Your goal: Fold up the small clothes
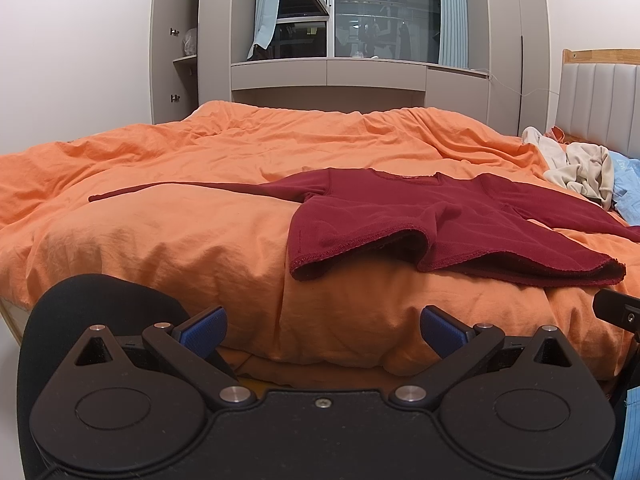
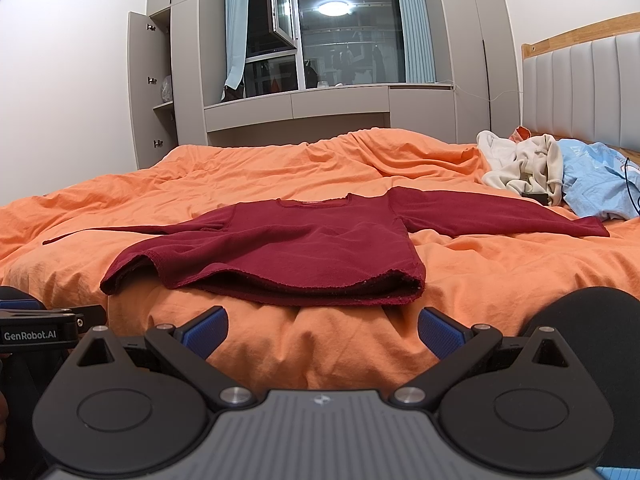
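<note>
A dark red long-sleeved top (image 1: 400, 220) lies flat on the orange bed cover (image 1: 180, 240), both sleeves spread sideways, its hem toward me and slightly lifted. It also shows in the right wrist view (image 2: 288, 248). My left gripper (image 1: 322, 332) is open and empty, held low in front of the bed edge, short of the hem. My right gripper (image 2: 322, 334) is open and empty too, just before the hem. The left gripper's body (image 2: 40, 332) shows at the left edge of the right wrist view.
A heap of cream clothes (image 2: 524, 168) and a light blue garment (image 2: 600, 184) lie at the right by the padded headboard (image 2: 580, 92). Behind the bed stand grey cabinets (image 2: 296, 108), an open wardrobe door (image 2: 146, 92) and a window (image 2: 344, 28).
</note>
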A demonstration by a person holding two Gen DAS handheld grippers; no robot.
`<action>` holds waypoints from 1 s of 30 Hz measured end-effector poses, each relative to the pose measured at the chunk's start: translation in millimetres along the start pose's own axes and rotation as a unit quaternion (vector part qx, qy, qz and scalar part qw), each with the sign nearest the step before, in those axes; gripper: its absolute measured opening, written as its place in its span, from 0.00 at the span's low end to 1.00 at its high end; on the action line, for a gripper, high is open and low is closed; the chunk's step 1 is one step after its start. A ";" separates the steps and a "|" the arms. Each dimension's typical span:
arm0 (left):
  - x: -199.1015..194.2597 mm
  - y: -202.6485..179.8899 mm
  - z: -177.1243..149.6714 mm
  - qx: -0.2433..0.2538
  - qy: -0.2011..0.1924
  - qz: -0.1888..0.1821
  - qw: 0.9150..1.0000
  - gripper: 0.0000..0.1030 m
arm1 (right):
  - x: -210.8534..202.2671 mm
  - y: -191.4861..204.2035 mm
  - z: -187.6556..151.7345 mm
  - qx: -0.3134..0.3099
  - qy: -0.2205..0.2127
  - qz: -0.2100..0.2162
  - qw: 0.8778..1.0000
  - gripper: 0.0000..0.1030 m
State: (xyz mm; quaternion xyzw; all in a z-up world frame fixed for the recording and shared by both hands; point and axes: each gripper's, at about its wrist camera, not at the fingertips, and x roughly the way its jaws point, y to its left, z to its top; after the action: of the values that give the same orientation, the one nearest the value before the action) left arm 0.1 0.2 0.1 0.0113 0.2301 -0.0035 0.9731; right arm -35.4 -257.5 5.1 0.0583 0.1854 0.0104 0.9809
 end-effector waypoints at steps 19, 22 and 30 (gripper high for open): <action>17.7 -12.9 61.2 0.031 -0.017 -0.007 0.999 1.00 | 27.0 -18.8 50.3 0.004 -0.012 0.041 0.999 1.00; 35.1 -23.7 81.7 0.046 -0.011 -0.014 0.999 1.00 | 42.4 -27.9 67.4 0.006 -0.012 0.040 0.999 1.00; 97.7 -54.1 135.6 0.065 -0.010 -0.055 0.996 1.00 | 93.9 -65.6 102.6 0.024 -0.008 0.031 0.999 1.00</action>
State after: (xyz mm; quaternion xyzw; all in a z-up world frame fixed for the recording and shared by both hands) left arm 147.5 -57.3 76.5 0.0622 0.2195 -0.0724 0.9709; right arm 89.4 -330.0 58.2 0.0876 0.1759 0.0361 0.9798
